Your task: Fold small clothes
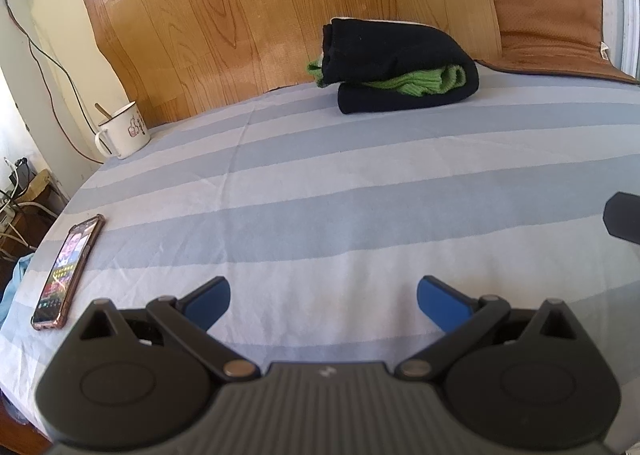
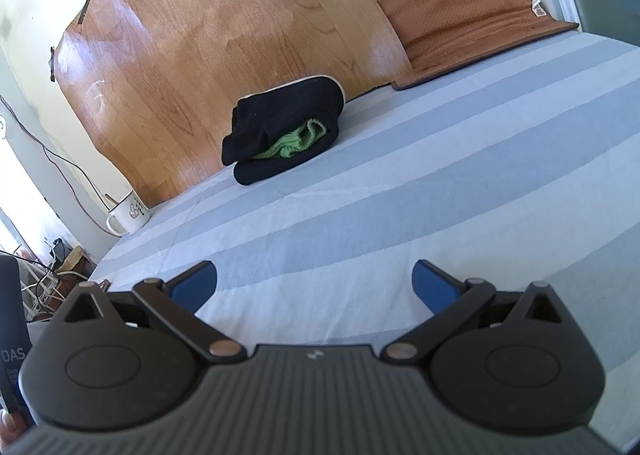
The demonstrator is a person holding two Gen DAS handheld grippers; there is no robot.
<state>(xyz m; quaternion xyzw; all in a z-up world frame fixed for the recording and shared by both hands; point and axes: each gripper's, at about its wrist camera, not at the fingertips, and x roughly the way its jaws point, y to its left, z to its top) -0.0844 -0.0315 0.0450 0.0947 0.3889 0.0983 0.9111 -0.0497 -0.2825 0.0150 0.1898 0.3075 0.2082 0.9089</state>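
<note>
Left gripper (image 1: 323, 301) and right gripper (image 2: 314, 285): jaws apart, nothing held. Folded dark-and-green bundle (image 1: 400, 69) set by bed's far edge; folding judged done.

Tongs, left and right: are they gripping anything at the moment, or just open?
Left tongs: open, holding nothing, over the striped sheet.
Right tongs: open, holding nothing.

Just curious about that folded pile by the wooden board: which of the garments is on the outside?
The black garment. It wraps over and under the pile, while the green garment only peeks out from between its layers at the open edge.
</note>
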